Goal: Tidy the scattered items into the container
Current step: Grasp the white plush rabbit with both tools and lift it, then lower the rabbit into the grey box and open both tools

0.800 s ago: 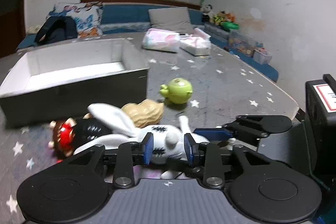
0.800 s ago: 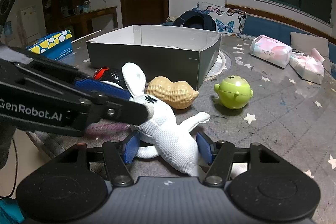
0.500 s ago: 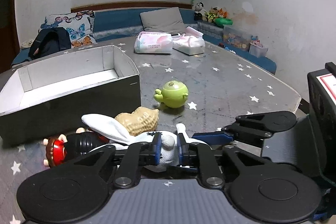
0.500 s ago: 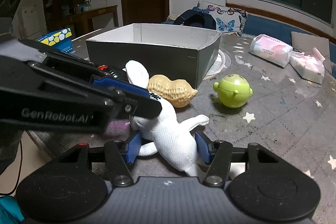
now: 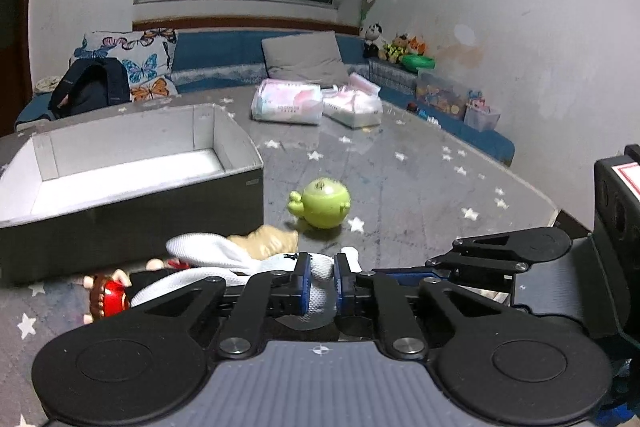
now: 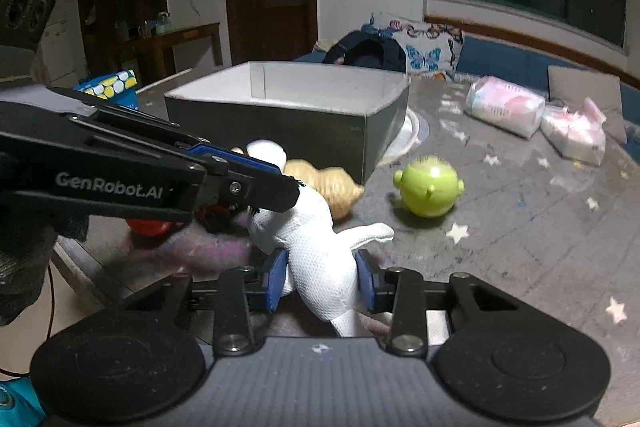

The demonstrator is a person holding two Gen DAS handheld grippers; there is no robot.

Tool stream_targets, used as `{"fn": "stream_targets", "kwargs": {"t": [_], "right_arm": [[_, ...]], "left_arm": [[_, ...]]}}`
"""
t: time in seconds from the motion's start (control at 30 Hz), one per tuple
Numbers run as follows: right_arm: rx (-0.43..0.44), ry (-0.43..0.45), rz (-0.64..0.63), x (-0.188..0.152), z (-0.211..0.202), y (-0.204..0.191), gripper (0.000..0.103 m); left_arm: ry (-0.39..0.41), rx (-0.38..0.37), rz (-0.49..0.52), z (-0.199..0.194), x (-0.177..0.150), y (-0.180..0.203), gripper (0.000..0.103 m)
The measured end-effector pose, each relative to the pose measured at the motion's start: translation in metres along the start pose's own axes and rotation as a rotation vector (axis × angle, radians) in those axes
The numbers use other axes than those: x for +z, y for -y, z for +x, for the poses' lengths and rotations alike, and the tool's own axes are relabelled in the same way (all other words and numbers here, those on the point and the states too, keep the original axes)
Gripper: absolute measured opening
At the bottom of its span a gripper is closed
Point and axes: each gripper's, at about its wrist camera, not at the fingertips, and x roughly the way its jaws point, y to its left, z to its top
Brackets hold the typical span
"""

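Observation:
A white plush rabbit point(image 6: 316, 247) is gripped from two sides. My right gripper point(image 6: 322, 281) is shut on its body, and my left gripper point(image 5: 319, 281) is shut on its head, seen as white fabric point(image 5: 320, 267) between the blue pads. From the right wrist view the left gripper point(image 6: 280, 187) reaches in from the left. The rabbit's long ear point(image 5: 204, 249) trails left. Behind it lie a tan peanut toy point(image 6: 332, 187) and a green round toy point(image 6: 430, 189). The grey open box point(image 5: 120, 179) stands empty to the left.
A small doll with a red and black body point(image 5: 108, 297) lies by the box's front wall. Two tissue packs point(image 5: 288, 105) sit at the far side of the star-patterned table point(image 5: 420, 195). A blue and yellow box point(image 6: 112, 89) stands at the left edge.
My left gripper has closed from open onto the rabbit's head. Both grippers and the rabbit have risen a little off the table. The right gripper's hold on the body has tightened.

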Motion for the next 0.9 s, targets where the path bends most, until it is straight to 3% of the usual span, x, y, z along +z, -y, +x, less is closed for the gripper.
{"fn": "stream_targets", "kwargs": {"t": [0.27, 0.53, 0.7, 0.9], "right_arm": [[-0.013, 0.115, -0.07, 0.044, -0.013, 0.0, 0.036], [0.008, 0.193, -0.165, 0.106, 0.017, 0.001, 0.036], [0.047, 0.175, -0.199, 0.14, 0.056, 0.005, 0.036], [0.095, 0.083, -0.219, 0.162, 0.115, 0.008, 0.036]], "left_arm": [[0.126, 0.011, 0.002, -0.027, 0.038, -0.008, 0.013], [0.205, 0.092, 0.013, -0.026, 0.082, -0.039, 0.013], [0.191, 0.137, -0.032, -0.004, 0.101, -0.078, 0.013], [0.127, 0.162, -0.116, 0.035, 0.111, -0.127, 0.013]]}}
